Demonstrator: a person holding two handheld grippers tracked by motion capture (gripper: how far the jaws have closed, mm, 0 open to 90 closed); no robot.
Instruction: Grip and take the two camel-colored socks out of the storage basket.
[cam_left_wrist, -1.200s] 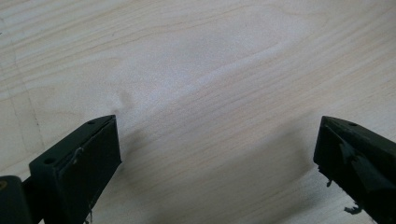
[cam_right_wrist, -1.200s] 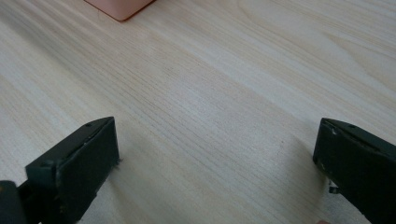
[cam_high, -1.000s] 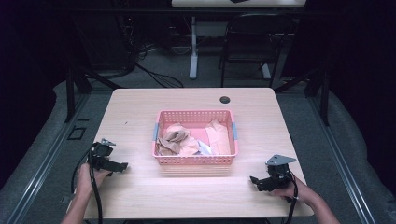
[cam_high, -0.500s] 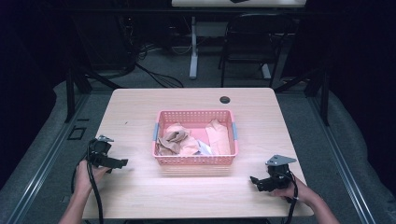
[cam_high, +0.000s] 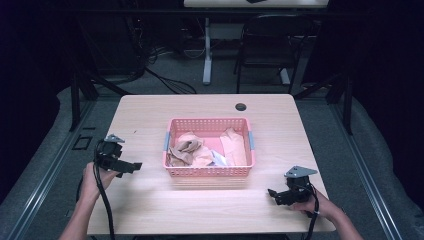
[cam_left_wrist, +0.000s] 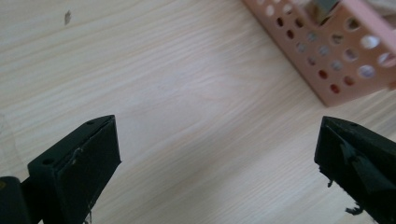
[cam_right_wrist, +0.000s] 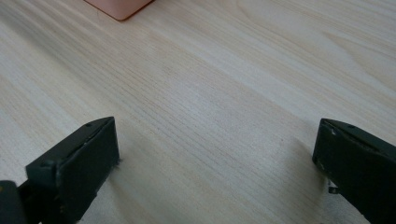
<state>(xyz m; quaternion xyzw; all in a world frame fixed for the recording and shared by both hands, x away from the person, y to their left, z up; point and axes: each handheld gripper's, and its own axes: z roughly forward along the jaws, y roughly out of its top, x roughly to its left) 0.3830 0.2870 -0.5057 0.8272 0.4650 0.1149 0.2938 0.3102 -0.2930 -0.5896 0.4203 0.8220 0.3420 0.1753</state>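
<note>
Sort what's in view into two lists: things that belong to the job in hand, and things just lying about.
Belongs to the job:
- pink basket at the table's middle
- crumpled tan cloths inside it
- left gripper, jaws apart
- right gripper, jaws apart

Just lying about:
- black round cap near the table's far edge
- black chair behind the table
- floor cables

Left gripper (cam_high: 131, 166) held in the left hand (cam_high: 92, 175) at the near left, jaws spread wide and pointing right, right gripper (cam_high: 271, 193) gripped by the right hand (cam_high: 312, 205) at the near right, jaws wide apart, pointing left, both forearms entering from the near edge
</note>
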